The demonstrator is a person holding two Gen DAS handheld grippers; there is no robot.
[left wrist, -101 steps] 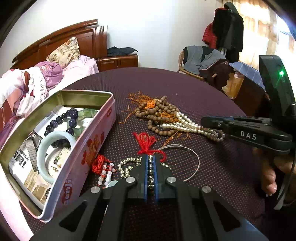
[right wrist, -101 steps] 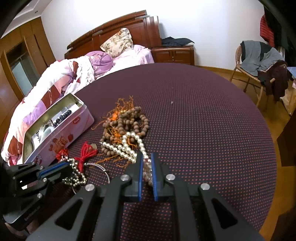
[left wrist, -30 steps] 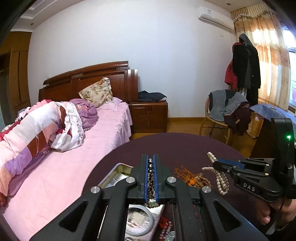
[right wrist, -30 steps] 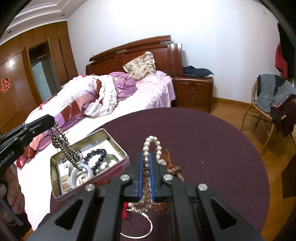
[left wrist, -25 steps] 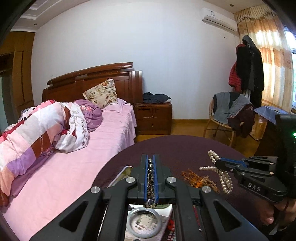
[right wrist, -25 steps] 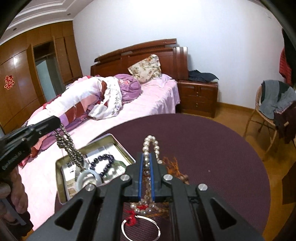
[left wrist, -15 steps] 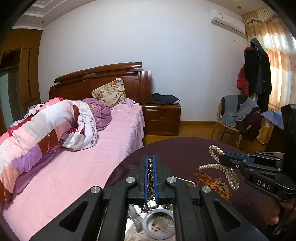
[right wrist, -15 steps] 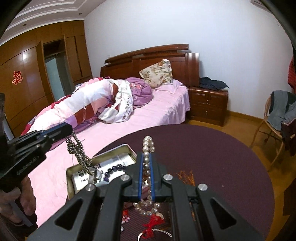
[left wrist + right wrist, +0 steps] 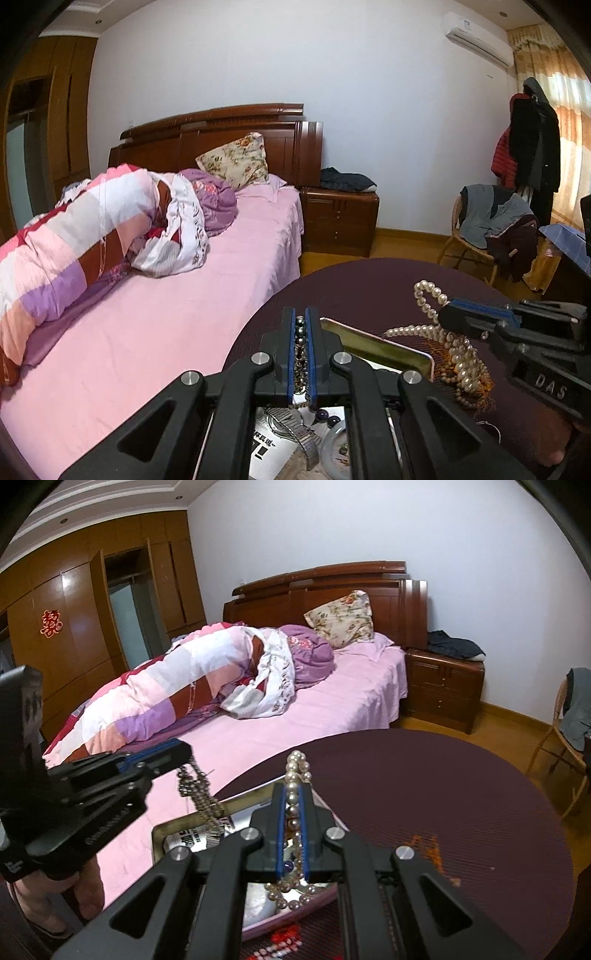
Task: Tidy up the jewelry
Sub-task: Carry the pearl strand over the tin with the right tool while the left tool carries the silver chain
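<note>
Left gripper (image 9: 303,332) jaws clamped on dark metallic bead chain (image 9: 197,794), right gripper (image 9: 293,808) jaws clamped on white pearl necklace (image 9: 436,332); both lifted off maroon round surface (image 9: 443,794), now hanging over open pink rectangular tin (image 9: 384,349).

The round maroon table (image 9: 461,805) bears the open tin (image 9: 388,350) and brown beads (image 9: 469,387).

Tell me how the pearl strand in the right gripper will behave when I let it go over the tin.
The pearl strand is probably floppy: it droops in loops below the right gripper. It should pile up in the tin, though a loop might drape over the rim.
</note>
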